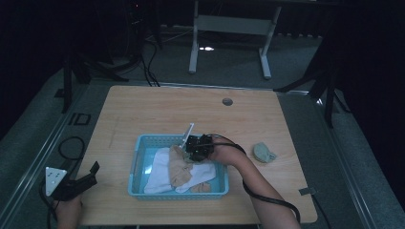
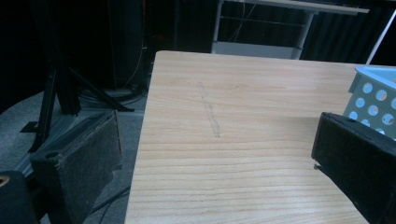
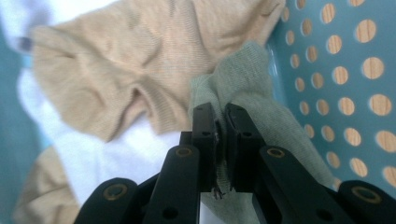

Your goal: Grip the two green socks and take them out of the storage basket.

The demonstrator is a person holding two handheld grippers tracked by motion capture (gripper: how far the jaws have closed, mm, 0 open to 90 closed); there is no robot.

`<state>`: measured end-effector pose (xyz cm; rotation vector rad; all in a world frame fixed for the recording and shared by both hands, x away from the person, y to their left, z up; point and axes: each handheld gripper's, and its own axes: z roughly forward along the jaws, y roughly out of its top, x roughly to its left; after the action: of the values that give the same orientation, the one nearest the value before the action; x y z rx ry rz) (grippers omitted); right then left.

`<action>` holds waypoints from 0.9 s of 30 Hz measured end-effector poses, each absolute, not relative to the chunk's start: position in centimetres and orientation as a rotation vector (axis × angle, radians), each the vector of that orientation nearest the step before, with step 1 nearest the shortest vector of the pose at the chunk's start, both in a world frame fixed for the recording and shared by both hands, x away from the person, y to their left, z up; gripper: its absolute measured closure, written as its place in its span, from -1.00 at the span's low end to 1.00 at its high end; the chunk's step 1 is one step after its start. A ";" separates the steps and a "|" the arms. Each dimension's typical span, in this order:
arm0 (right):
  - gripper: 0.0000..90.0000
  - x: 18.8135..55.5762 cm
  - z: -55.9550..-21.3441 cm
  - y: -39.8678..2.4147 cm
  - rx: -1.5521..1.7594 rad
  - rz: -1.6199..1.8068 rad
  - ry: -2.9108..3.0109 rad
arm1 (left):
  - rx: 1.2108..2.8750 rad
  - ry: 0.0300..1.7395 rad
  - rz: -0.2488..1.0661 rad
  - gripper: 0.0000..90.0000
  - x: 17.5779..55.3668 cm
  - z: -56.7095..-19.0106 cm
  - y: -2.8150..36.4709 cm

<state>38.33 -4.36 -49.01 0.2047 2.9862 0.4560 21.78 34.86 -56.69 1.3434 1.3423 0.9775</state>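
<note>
At the left edge of the high view, the left gripper (image 1: 81,179) rests low at the near-left corner of the wooden table (image 1: 157,109), held by a hand at the bottom of the frame. Its own view adds what the high view is too dim to settle: the 2 black jaws stand spread wide with nothing between them, bare table top (image 2: 243,140) ahead and a corner of the blue basket (image 2: 373,100) at the right edge.

Further right in the high view, the basket (image 1: 136,164) sits near the table's middle, with a white cloth (image 1: 160,179) and a tan sock (image 1: 179,171) lying in it. The right gripper (image 1: 193,149) dips into the basket's far-right part. The right gripper view shows the detail lost from above: the jaws are pressed together on a fold of a grey-green sock (image 3: 247,77), pinched just beside the basket's perforated wall (image 3: 345,70), with the tan sock (image 3: 112,70) touching it on the left and the white cloth (image 3: 116,154) below.

At the far right of the high view, 1 balled grey-green sock (image 1: 263,152) lies on the table, apart from the basket.
</note>
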 end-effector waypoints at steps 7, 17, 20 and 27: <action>0.85 37.7 -47.3 -5.2 0.209 0.541 2.981 | 1.345 1.344 0.978 -0.97 21.8 -56.7 34.8; 0.85 36.7 -44.3 -6.2 0.167 0.665 2.943 | 1.346 1.345 0.978 -0.97 21.8 -56.7 34.8; 0.85 36.4 -43.2 -6.6 0.157 0.703 2.927 | 1.347 1.345 0.979 -0.97 21.8 -56.7 34.8; 0.85 36.1 -41.3 -7.8 0.166 0.764 2.891 | 1.347 1.347 0.979 -0.97 21.8 -56.7 34.8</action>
<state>36.07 -7.78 -41.27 0.1658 2.8912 0.7641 21.83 34.81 -56.68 1.3466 1.3470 0.9793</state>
